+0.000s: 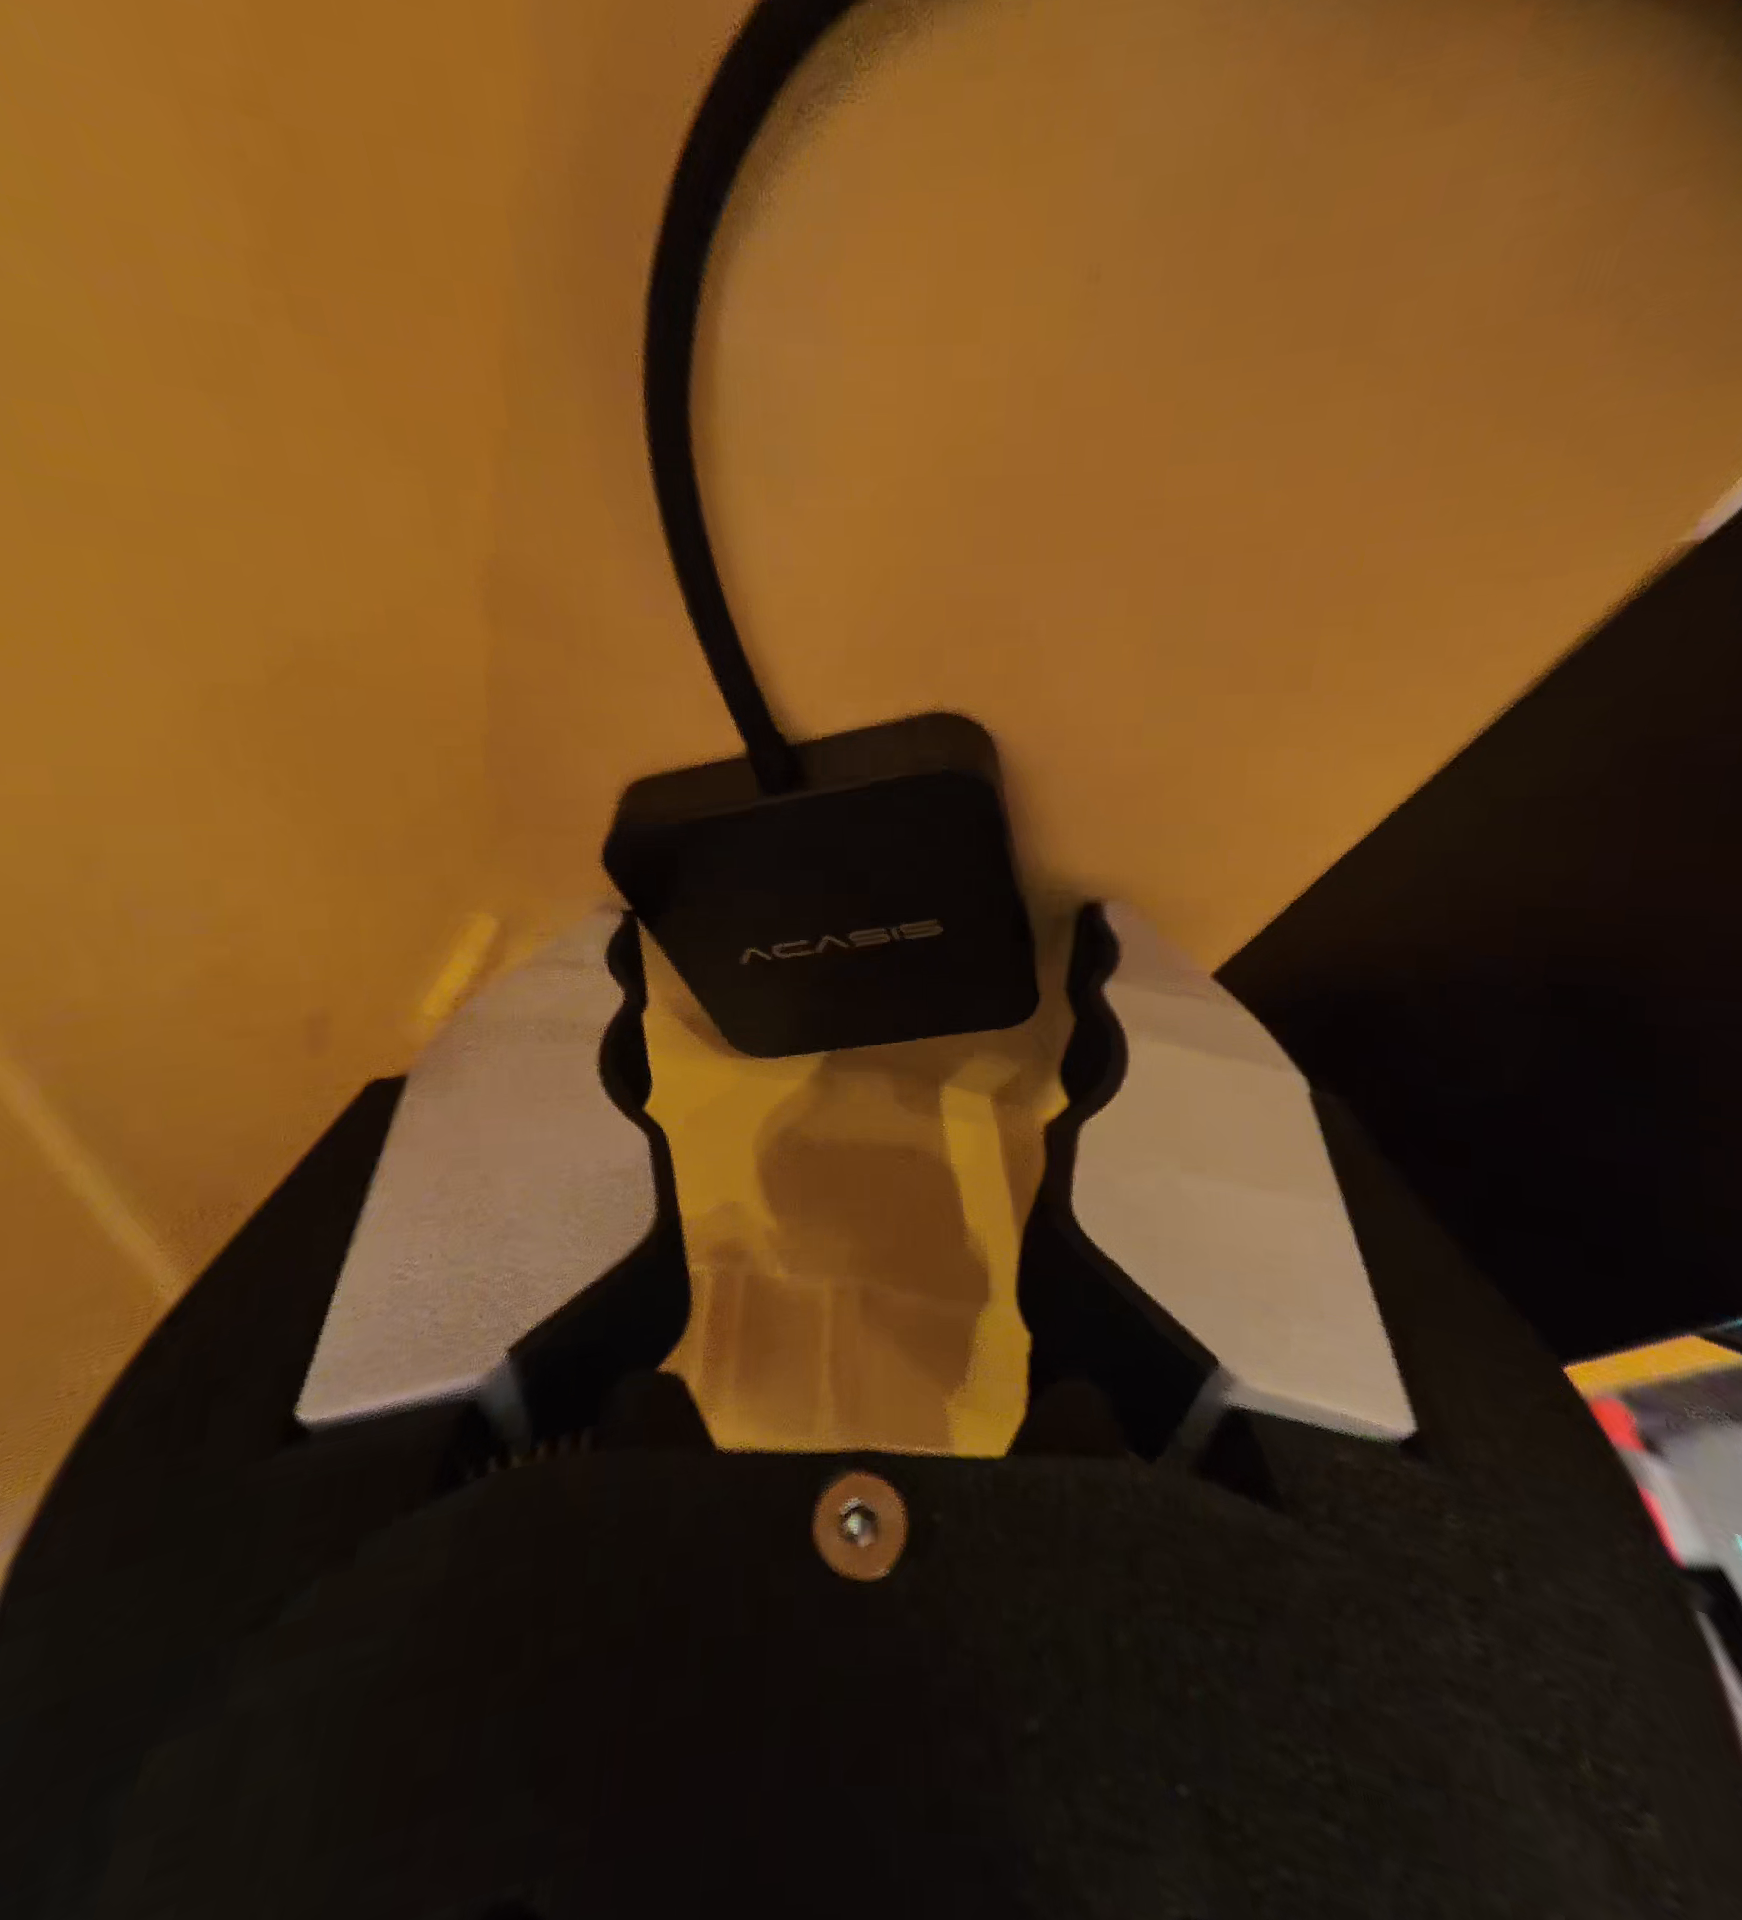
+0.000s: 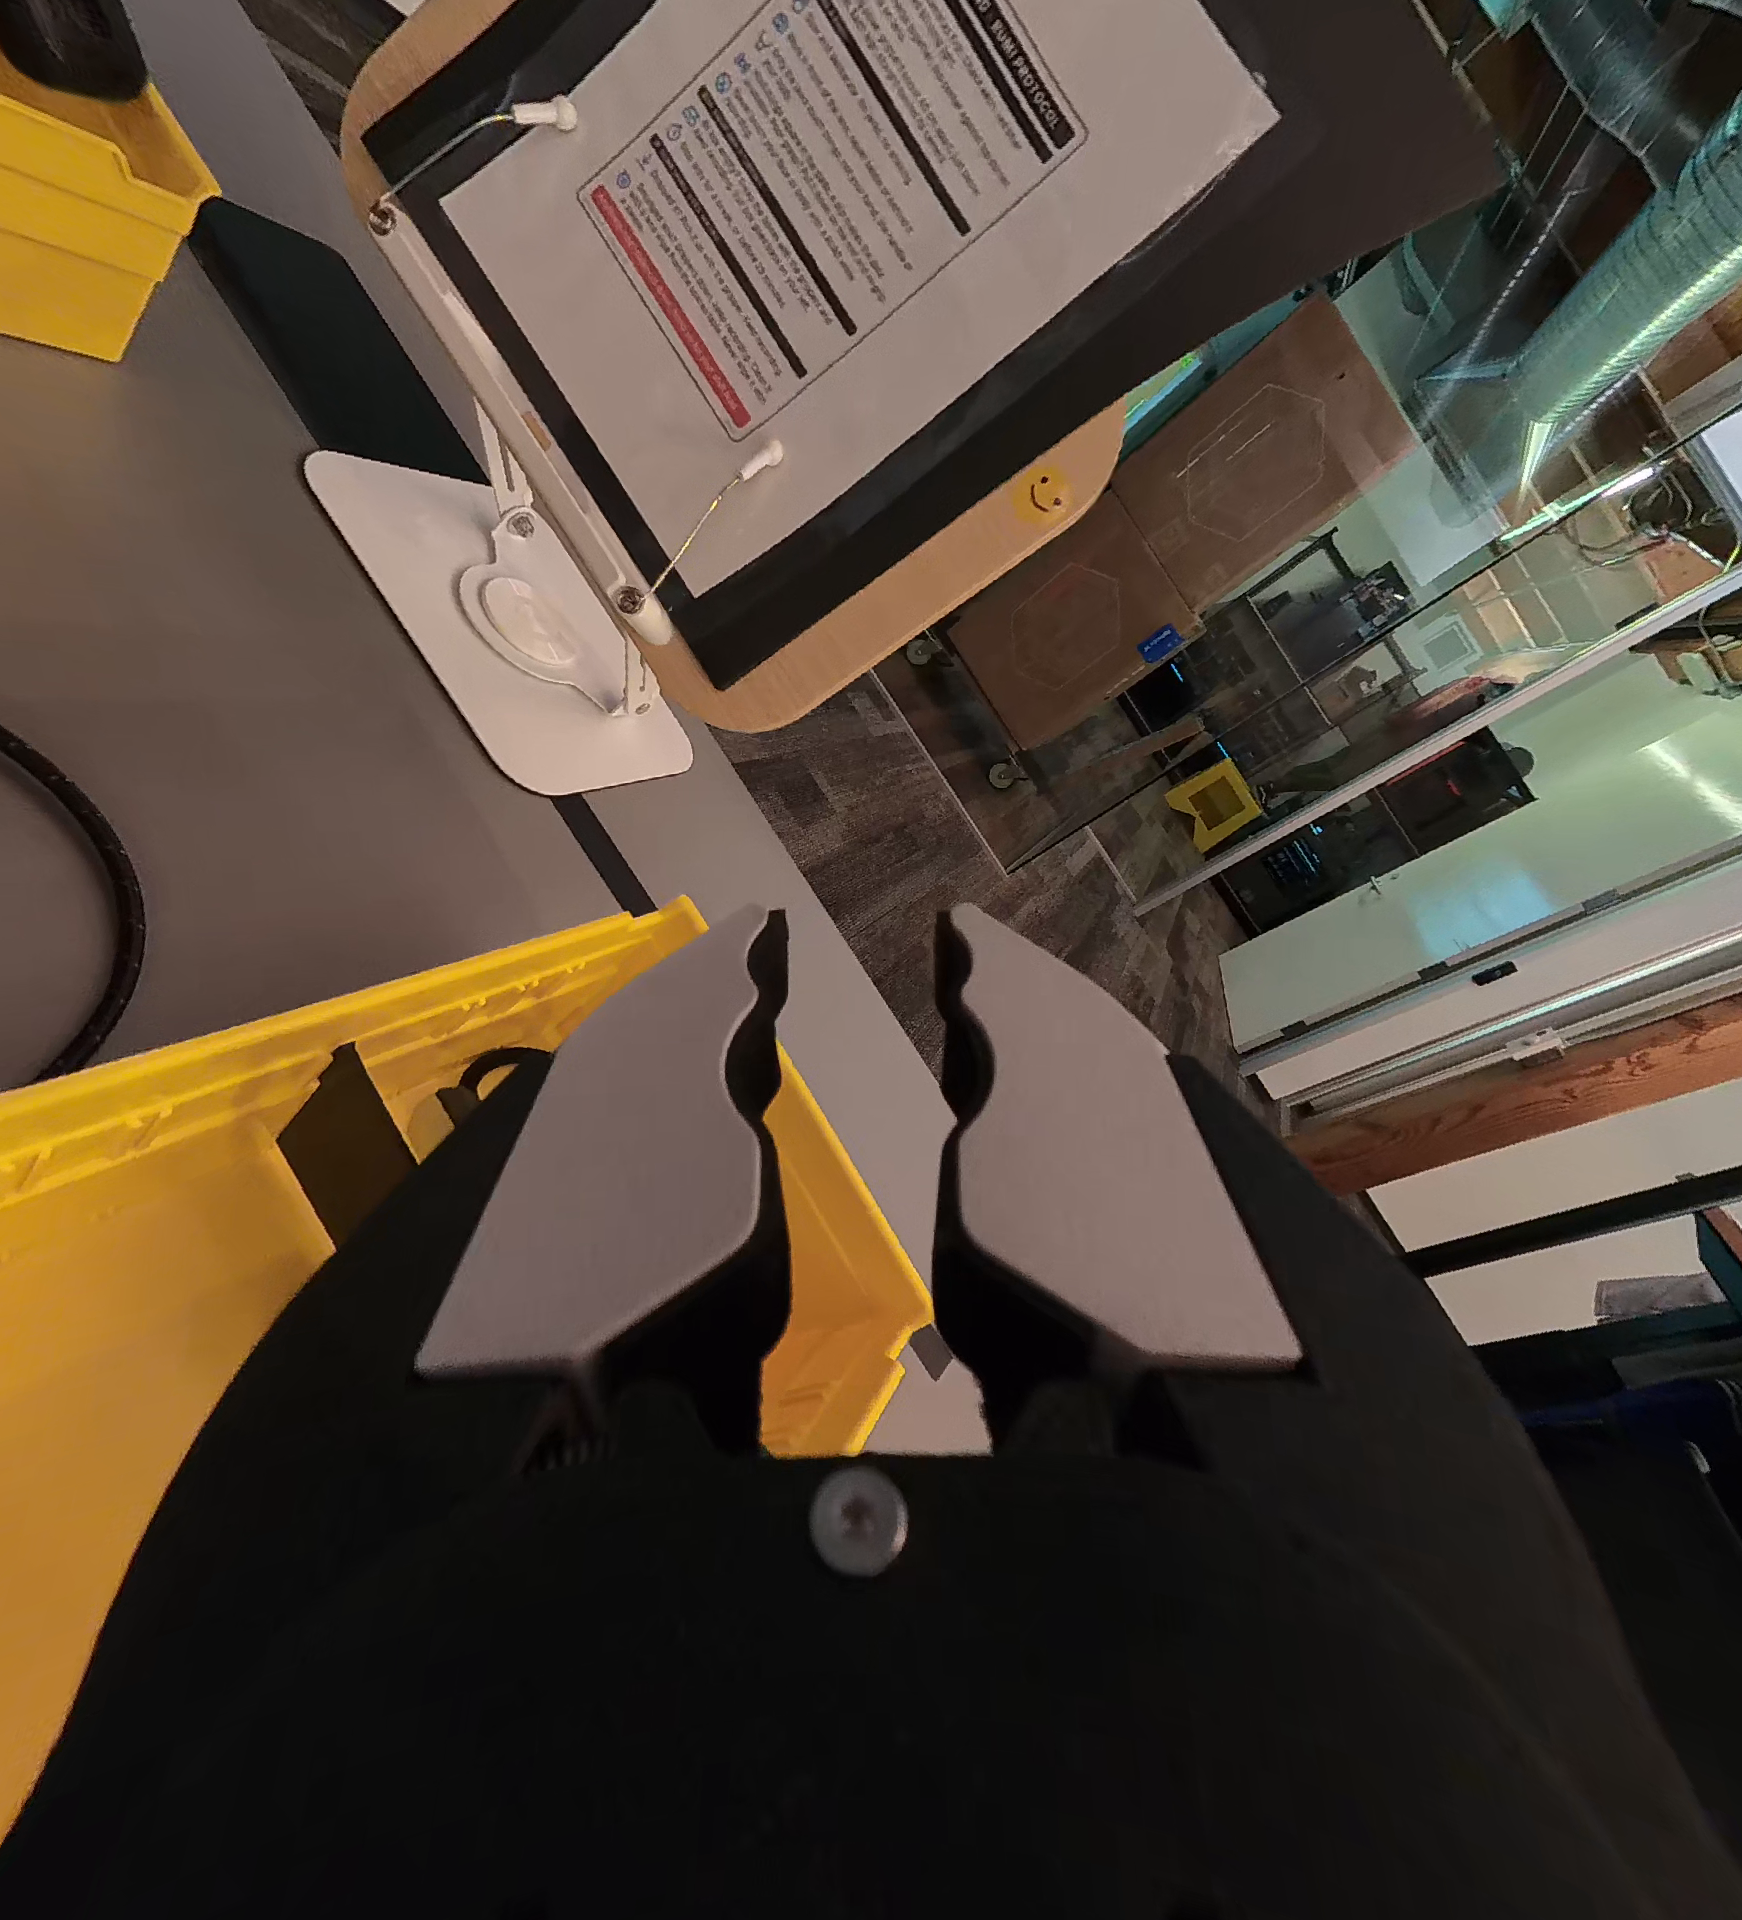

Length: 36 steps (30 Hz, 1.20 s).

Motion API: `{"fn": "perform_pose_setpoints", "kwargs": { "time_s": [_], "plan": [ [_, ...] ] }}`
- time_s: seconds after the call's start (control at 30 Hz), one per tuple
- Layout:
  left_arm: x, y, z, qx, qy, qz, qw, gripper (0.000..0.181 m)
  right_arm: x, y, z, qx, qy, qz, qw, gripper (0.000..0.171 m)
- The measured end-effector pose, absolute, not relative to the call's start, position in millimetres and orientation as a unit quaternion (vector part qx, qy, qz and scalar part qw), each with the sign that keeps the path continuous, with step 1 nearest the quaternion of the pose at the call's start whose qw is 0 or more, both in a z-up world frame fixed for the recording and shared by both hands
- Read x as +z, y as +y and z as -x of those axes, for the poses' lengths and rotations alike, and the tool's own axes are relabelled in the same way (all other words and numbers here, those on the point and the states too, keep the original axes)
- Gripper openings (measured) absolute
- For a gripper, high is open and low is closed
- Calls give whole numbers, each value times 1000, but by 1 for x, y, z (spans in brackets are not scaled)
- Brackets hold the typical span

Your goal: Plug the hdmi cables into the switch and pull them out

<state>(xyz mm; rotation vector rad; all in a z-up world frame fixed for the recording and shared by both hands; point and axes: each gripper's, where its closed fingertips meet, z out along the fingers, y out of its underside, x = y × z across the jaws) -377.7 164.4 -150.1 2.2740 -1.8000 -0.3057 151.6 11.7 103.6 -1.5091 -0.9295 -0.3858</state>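
Observation:
In the left wrist view a small square black switch box (image 1: 825, 894) lies on the yellow floor of a bin (image 1: 223, 416). Its black cable (image 1: 669, 416) curves up and away to the top. My left gripper (image 1: 856, 920) is open, with its fingertips on either side of the box's near end; a strip of yellow shows between the box and the right finger. My right gripper (image 2: 862, 925) is open and empty, held above the corner of a yellow bin (image 2: 171, 1195) at the table's edge. A black braided cable (image 2: 108, 862) loops on the grey table (image 2: 171, 623).
A dark panel (image 1: 1573, 935) cuts across the right of the left wrist view. In the right wrist view a board with a printed sheet (image 2: 794, 208) stands on a white base (image 2: 399, 520). A second yellow bin (image 2: 36, 229) sits at the top left. Floor lies beyond the table edge.

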Motion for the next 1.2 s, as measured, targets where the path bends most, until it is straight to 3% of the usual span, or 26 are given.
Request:
{"fn": "perform_pose_setpoints", "kwargs": {
  "time_s": [0.17, 0.4, 0.7, 1.0, 1.2],
  "plan": [
    [-150, 162, 380, -108, -593, -785, 142, 73, 102, 11, -150, -175, -413, 653, 610, 28],
    [-127, 176, 375, -152, -597, -788, 6, 71, 112, 4, -152, -168, -406, 644, 626, 28],
    [-7, 168, 351, -214, -554, -789, -161, 70, 127, -7, -128, -158, -423, 609, 652, 27],
    [118, 101, 289, -301, -589, -721, -208, 69, 142, -23, -30, -69, -481, 484, 728, 27],
    [161, 24, 202, -214, -639, -702, -229, 69, 130, -49, 44, 14, -515, 382, 767, 29]
  ]
}}
